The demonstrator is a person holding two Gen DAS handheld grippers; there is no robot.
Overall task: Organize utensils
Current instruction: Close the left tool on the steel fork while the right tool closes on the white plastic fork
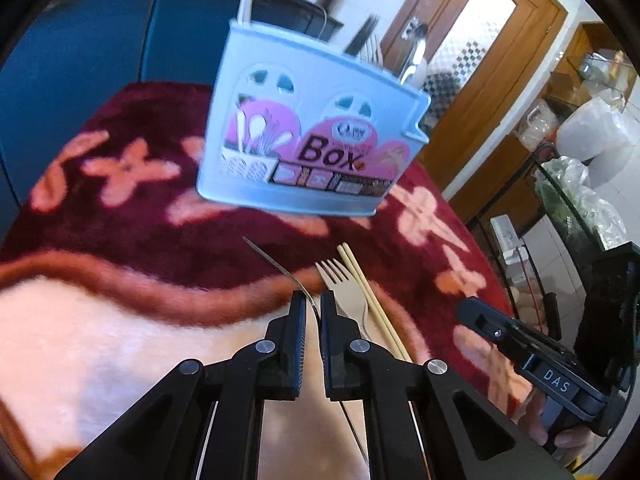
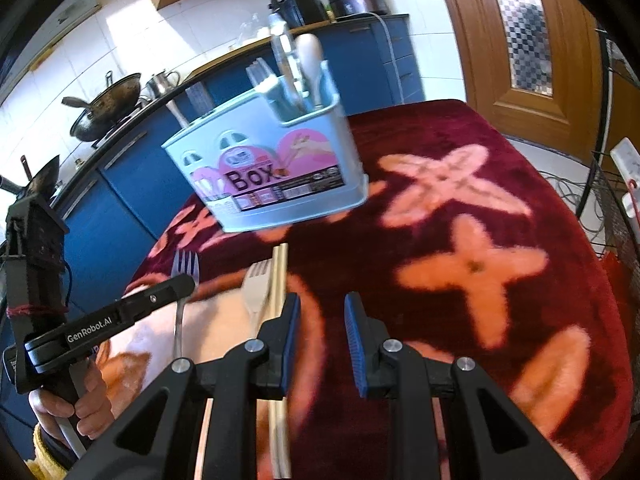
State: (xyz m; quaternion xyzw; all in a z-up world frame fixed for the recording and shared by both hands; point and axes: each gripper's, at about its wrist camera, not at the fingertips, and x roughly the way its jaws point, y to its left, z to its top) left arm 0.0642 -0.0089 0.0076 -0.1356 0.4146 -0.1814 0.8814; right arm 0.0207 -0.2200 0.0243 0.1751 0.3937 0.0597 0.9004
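Left tongs [image 1: 314,300]: we're clamping them on a metal fork [image 1: 280,270], its tines lifted clear of the blanket [image 1: 120,220].
Right tongs [image 2: 322,308]: we're holding them apart, gripping nothing, low over the blanket.
Utensil box [image 2: 272,176]: standing on the blanket just beyond both tongs, cutlery already poking up inside.
Pale fork [image 1: 340,292]: lying in front of the box.
Chopsticks [image 1: 368,292]: lying beside the pale fork, in front of the box.
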